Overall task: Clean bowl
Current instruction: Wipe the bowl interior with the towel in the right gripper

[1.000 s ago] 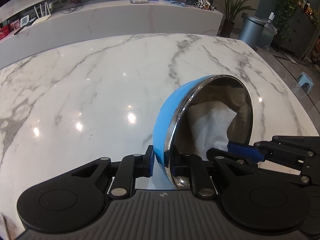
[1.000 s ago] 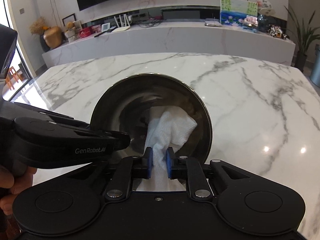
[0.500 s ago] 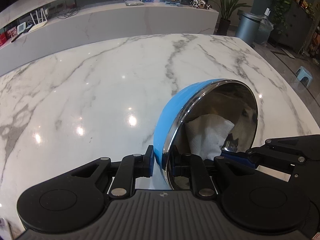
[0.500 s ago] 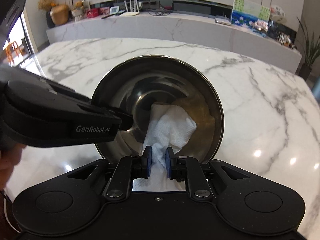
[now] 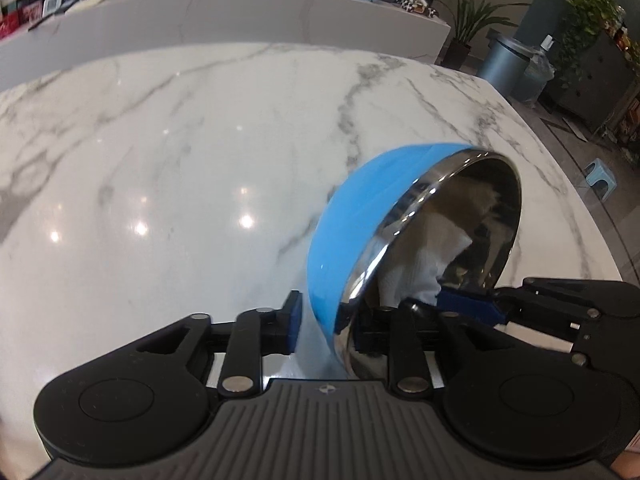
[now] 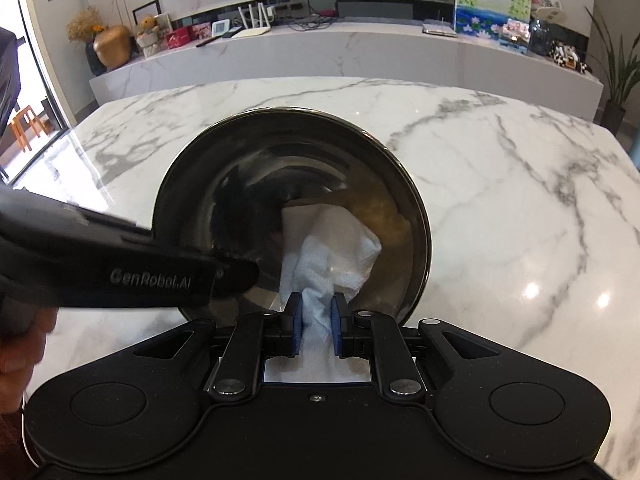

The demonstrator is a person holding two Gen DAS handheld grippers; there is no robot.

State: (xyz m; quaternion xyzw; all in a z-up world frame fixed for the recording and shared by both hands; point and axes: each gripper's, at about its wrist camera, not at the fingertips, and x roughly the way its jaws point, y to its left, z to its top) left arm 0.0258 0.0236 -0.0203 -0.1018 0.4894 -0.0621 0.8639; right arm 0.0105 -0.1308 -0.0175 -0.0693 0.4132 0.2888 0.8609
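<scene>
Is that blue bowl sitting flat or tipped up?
Tipped up. The left gripper pinches the bowl by its rim, so its opening faces sideways toward the right gripper, which holds a white paper towel inside.

My left gripper [image 5: 320,322] clamps its blue pads on a tilted bowl [image 5: 344,232] rim, one pad outside, one inside. My right gripper [image 6: 316,320] pinches a white paper towel [image 6: 332,252] between its pads, reaching in from the right of the left one

Bowl [image 5: 344,240] base behind blurred rim
</scene>
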